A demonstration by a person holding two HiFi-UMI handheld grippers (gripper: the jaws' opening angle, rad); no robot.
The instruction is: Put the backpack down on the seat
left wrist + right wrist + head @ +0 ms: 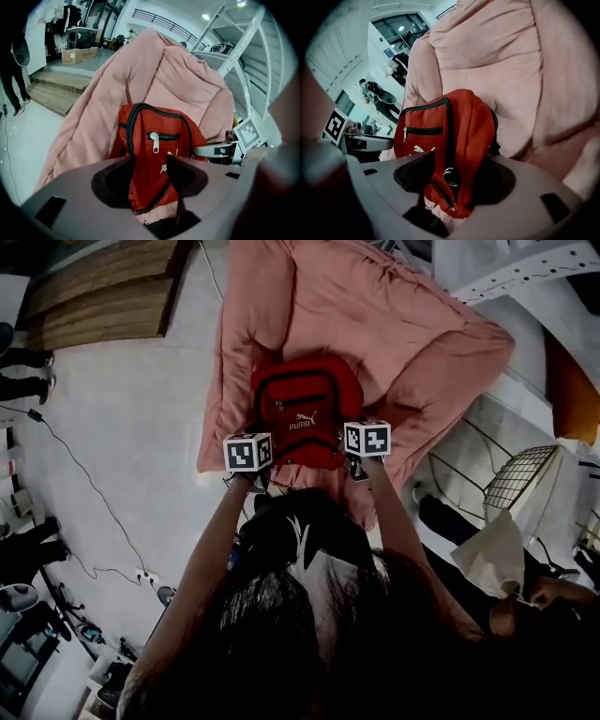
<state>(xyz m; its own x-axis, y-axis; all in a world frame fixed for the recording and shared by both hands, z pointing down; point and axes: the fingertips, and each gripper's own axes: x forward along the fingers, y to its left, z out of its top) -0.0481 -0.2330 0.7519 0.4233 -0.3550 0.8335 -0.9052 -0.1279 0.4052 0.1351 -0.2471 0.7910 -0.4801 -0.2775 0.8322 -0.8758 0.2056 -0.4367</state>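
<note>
Closest in, a head of dark hair point(300, 615), with both bare forearms stretched forward to the pink padded seat point(375, 315). On that seat's near part, a red backpack point(300, 409), upright, back against the seat's quilted backrest, black zips and white logo facing the person.

At the backpack's lower left corner, the left tool point(150, 173): jaws spread wide, red fabric and a run of black zip lying loose in the gap, not pinched.

At the lower right corner, the right tool point(452, 176): jaws likewise spread wide, the backpack's side seam and a metal zip ring sitting between them, unclamped.

Left of the seat, pale floor point(131, 427); beyond that, wooden steps point(103, 296).
</note>
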